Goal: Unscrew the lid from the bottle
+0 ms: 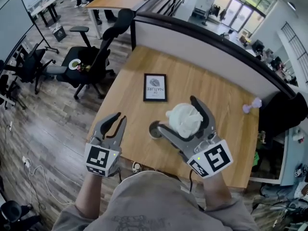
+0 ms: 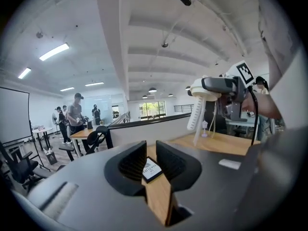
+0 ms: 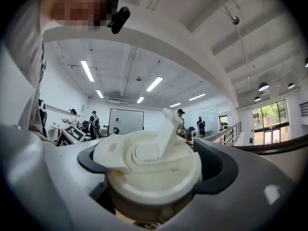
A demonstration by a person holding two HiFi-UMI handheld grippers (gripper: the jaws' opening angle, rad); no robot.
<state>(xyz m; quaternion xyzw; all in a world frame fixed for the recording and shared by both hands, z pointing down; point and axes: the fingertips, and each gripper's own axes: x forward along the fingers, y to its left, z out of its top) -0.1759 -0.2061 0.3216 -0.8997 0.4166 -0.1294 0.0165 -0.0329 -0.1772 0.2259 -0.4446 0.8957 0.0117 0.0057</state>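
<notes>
My right gripper (image 1: pixel 177 113) is shut on a white lid (image 1: pixel 184 119) with a flip spout and holds it in the air above the wooden table (image 1: pixel 219 93). In the right gripper view the lid (image 3: pixel 144 160) fills the space between both pads. From the left gripper view, a ribbed white tube (image 2: pixel 195 117) hangs below the lid. On the table just left of the lid stands a round open-topped bottle (image 1: pixel 155 129), seen from above. My left gripper (image 1: pixel 120 119) hovers off the table's left edge. Its jaws are a narrow gap apart with nothing between them.
A black-framed picture (image 1: pixel 155 87) lies flat mid-table and shows through the left jaws' gap (image 2: pixel 152 170). A small purple object (image 1: pixel 252 106) sits at the right. A partition wall (image 1: pixel 202 37) bounds the far edge. An office chair (image 1: pixel 91 57) stands left. People stand in the distance.
</notes>
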